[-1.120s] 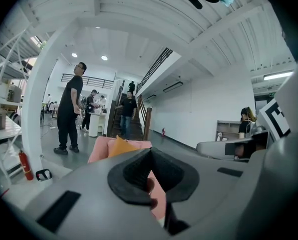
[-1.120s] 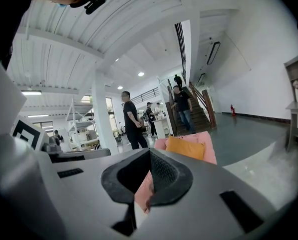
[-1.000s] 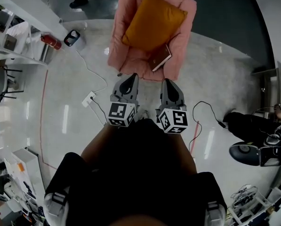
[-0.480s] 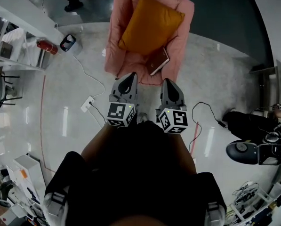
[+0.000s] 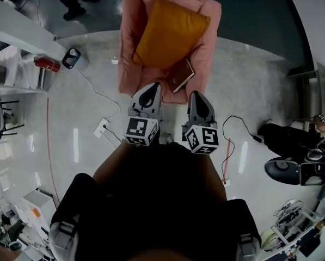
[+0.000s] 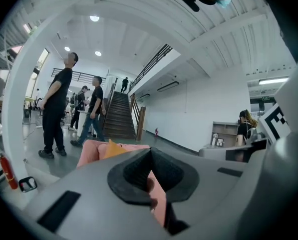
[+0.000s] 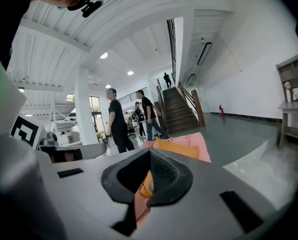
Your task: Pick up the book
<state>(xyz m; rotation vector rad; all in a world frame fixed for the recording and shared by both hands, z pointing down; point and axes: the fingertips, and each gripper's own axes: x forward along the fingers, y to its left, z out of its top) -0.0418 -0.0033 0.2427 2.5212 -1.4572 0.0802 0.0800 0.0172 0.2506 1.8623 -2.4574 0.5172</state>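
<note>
A brown book [image 5: 181, 75] lies on the seat of a pink armchair [image 5: 130, 53], at its front right, beside a large orange cushion [image 5: 170, 31]. Both grippers are held side by side, pointing at the chair's front edge. My left gripper [image 5: 150, 87] is shut and empty, its tip over the seat's front rim, left of the book. My right gripper [image 5: 197, 94] is also shut and empty, just short of the chair, below and right of the book. Past the shut jaws, the left gripper view shows the armchair [image 6: 91, 151] and the right gripper view shows the cushion [image 7: 176, 148]. Neither gripper view shows the book.
A white power strip [image 5: 102, 128] with its cable lies on the floor left of the chair. White shelves [image 5: 15, 31] and a red fire extinguisher [image 5: 45, 64] stand at the left. Black cables and an office chair [image 5: 293, 170] are at the right. People [image 6: 56, 109] stand beyond the armchair.
The armchair has drawn nearer in the head view, and both grippers have advanced together; their tips now reach its front edge. Both stay shut.
</note>
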